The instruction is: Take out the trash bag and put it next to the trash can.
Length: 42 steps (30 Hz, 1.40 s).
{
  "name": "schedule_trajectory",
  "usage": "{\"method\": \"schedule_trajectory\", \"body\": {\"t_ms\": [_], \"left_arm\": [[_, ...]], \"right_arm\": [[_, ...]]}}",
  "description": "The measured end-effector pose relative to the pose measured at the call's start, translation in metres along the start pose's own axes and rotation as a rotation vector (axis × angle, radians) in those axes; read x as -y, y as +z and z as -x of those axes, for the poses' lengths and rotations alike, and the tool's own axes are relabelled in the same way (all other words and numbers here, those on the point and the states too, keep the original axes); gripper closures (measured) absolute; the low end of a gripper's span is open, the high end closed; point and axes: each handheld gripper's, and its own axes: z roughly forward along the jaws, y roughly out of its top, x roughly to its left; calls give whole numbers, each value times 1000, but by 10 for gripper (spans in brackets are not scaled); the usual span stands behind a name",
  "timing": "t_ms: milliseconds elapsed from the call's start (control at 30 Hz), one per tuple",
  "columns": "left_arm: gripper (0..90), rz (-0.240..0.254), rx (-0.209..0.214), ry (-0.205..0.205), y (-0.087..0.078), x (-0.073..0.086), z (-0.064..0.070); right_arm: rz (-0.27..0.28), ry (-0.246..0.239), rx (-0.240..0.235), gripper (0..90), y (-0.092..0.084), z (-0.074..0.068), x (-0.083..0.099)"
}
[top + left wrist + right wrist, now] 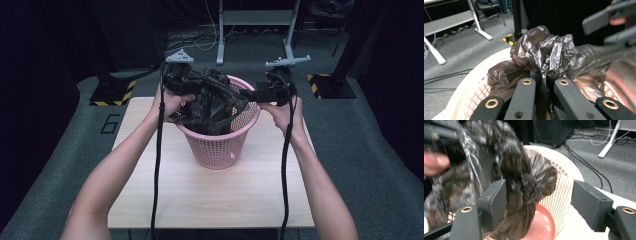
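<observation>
A pink mesh basket (220,145) stands on the wooden table (210,200) with a crumpled black plastic bag (212,100) bunched over its mouth. My left gripper (187,86) is at the basket's far left rim, shut on a fold of the bag (544,50), which runs up between the two jaws (544,80). My right gripper (250,94) is at the right rim, pointing left. In the right gripper view its jaws (541,202) stand wide open, and the bag (516,170) hangs beside the left pad (495,200) without being clamped. The basket rim (559,182) lies behind the bag.
The basket sits toward the far half of the table. Beyond the table are grey carpet, a white desk frame (252,30), floor cables and black stands with yellow-black striped bases (112,92). A hand (435,163) is near the bag's top left.
</observation>
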Motion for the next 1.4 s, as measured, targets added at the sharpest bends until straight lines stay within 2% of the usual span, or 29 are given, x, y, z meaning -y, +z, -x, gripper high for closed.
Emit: {"method": "schedule_trajectory", "body": {"t_ms": [67, 200, 233, 300, 367, 433, 533, 600, 700, 900, 1000, 1067, 1233, 1333, 1400], "left_arm": [[900, -36, -14, 33, 7, 0, 6], [900, -118, -25, 98, 21, 3, 15], [900, -134, -25, 109, 24, 3, 16], [900, -157, -17, 127, 28, 4, 18], [900, -175, -8, 152, 31, 5, 22], [900, -172, -16, 163, 31, 4, 23], [900, -124, -41, 115, 20, 0, 14], [900, -85, -51, 74, 7, -2, 6], [900, -34, -70, 39, -14, -3, -6], [900, 81, -105, -39, -58, 6, -27], [900, 135, -128, -71, -79, 14, -37], [900, 166, -136, -96, -90, 22, -44], [900, 195, -171, -173, -108, 56, -64], [900, 206, -193, -232, -114, 82, -76], [900, 213, -196, -285, -115, 100, -83]], "right_arm": [[42, 43, -12, 261, -5, 4, 3], [88, 91, 1, 245, -11, 10, 3], [86, 96, 17, 237, -11, 11, 2], [103, 112, 23, 228, -12, 13, 2], [111, 130, 57, 224, -12, 17, 2], [94, 145, 75, 218, -9, 22, 3], [60, 132, 123, 208, -4, 31, 8], [55, 145, 127, 187, -6, 39, 16], [67, 152, 143, 154, -13, 51, 34], [78, 158, 174, 147, -33, 69, 80], [47, 170, 200, 140, -35, 76, 114], [10, 171, 228, 137, -31, 80, 142], [-69, 227, 281, 128, -11, 95, 213], [-103, 255, 304, 126, -2, 102, 245], [-119, 274, 323, 127, 2, 106, 262]]}}
